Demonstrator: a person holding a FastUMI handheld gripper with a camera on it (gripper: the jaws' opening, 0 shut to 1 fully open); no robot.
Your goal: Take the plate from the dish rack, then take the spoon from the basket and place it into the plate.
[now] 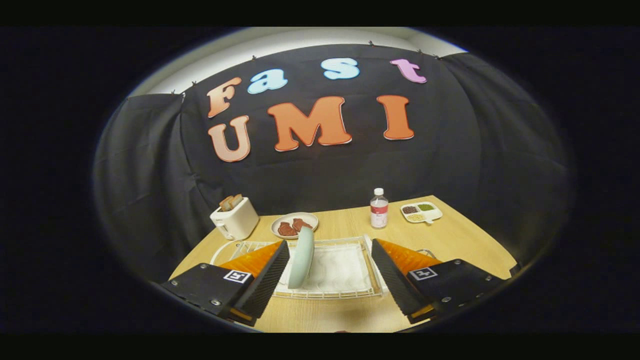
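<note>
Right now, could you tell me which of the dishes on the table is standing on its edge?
The pale green plate in the white dish rack, between the open gripper fingers. The plate of meat and the divided dish lie flat.

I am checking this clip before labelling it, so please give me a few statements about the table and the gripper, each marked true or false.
1. The pale green plate stands on edge in the white dish rack. True.
2. The gripper is shut on the plate. False: its fingers are spread wide, and the plate stands between them, close to one finger.
3. The toaster has bread in its slots. True.
4. The water bottle lies on its side. False: it stands upright, beyond the rack.
5. The round dish with reddish food sits inside the rack. False: it sits on the table beyond it, beside the toaster.
</note>
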